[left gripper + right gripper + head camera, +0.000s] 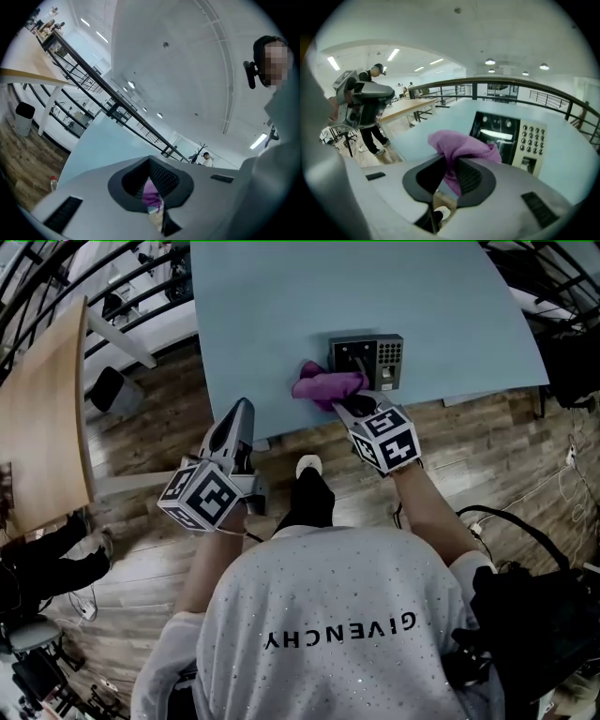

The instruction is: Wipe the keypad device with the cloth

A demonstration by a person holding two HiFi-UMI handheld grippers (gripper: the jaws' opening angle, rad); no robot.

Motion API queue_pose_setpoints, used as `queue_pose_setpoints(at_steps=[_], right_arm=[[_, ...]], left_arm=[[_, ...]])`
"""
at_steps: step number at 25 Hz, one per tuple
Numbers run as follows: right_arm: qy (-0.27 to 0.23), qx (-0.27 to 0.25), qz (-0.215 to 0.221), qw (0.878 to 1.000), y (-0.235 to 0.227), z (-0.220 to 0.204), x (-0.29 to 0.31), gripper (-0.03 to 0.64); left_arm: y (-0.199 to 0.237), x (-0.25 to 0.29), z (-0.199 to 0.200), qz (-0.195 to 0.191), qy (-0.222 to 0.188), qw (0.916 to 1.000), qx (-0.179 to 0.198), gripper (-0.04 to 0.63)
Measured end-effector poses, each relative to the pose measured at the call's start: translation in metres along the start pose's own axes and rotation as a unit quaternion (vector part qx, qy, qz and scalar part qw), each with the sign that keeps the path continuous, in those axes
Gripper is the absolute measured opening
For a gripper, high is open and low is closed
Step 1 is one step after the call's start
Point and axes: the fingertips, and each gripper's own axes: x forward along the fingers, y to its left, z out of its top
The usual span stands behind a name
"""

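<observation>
Head view: right gripper (350, 402), jaws tight on cloth (322, 385) at keypad device (385, 356); left gripper (242, 411), jaws together, empty, near table (431, 296).

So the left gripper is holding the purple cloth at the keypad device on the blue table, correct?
No: the right gripper holds the purple cloth at the keypad device on the blue table. The right gripper view shows its fingers clamped on it.

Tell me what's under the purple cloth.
The cloth, pinched by the right gripper, lies over the near-left corner of the keypad device and some table. That corner is hidden.
</observation>
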Motion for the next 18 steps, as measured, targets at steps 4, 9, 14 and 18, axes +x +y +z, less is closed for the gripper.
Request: queue_pose_setpoints(at_steps=[4, 9, 14, 18], right_arm=[[-0.069, -0.040, -0.021, 0.997, -0.004, 0.064, -0.016, 0.064], [-0.124, -0.070, -0.049, 0.989, -0.025, 0.144, -0.025, 0.066], [-0.123, -0.019, -0.044, 0.991, -0.050, 0.160, -0.011, 0.066], [-0.085, 0.033, -0.033, 0.995, -0.069, 0.127, 0.006, 0.066]], left_arm=[[-0.003, -0.002, 0.006, -0.007, -0.001, 1.0000, 0.004, 0.002], [0.002, -0.001, 0.030, -0.010, -0.020, 0.9997, 0.014, 0.002], [0.011, 0.011, 0.043, -0.001, -0.026, 0.9996, 0.004, 0.002], [0.010, 0.031, 0.038, 0.001, -0.004, 1.0000, 0.005, 0.002]])
